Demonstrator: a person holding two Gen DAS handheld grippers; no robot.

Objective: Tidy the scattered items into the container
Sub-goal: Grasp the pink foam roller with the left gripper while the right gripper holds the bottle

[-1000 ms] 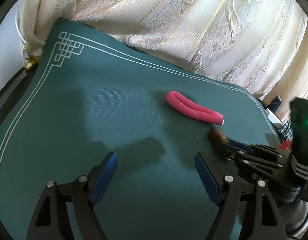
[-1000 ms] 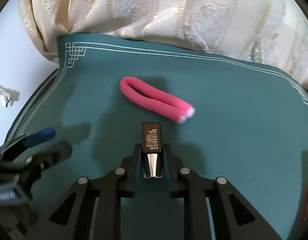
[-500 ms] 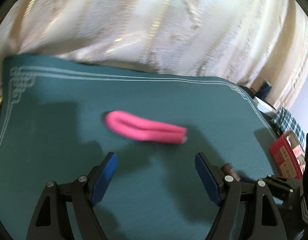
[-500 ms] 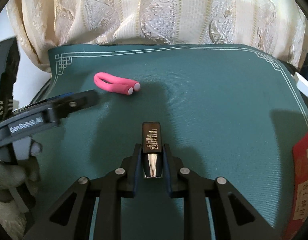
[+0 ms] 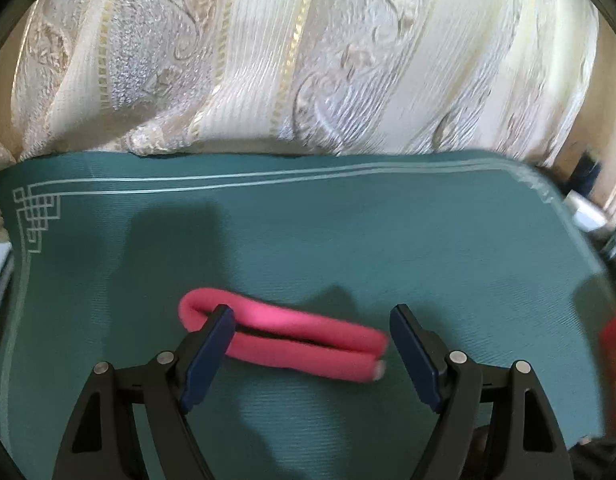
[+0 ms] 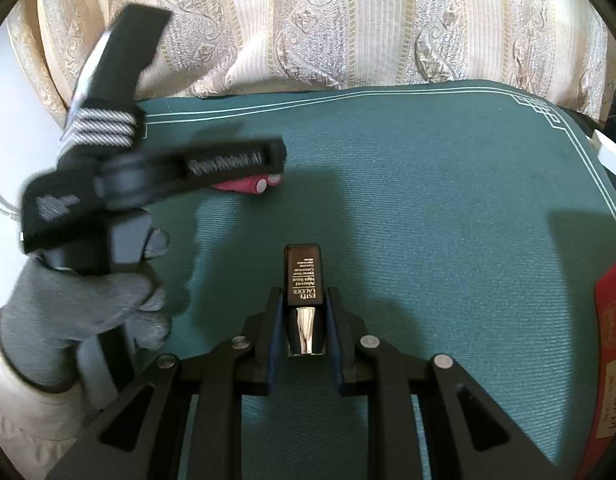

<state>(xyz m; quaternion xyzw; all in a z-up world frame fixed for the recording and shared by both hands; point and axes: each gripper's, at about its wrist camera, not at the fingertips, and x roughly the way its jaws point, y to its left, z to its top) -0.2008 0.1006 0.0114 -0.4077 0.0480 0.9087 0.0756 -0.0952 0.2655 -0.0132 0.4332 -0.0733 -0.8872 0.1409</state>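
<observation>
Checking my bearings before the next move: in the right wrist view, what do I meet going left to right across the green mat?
Gloved hand holding the left tongs → pink foam roller → dark cosmetic bottle clamped in the right tongs → red box at the right edge.

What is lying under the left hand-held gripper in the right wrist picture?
Under the left hand-held gripper lies the folded pink foam roller on the green mat. Only its two grey ends show; the gripper covers the bend and most of its length.
</observation>
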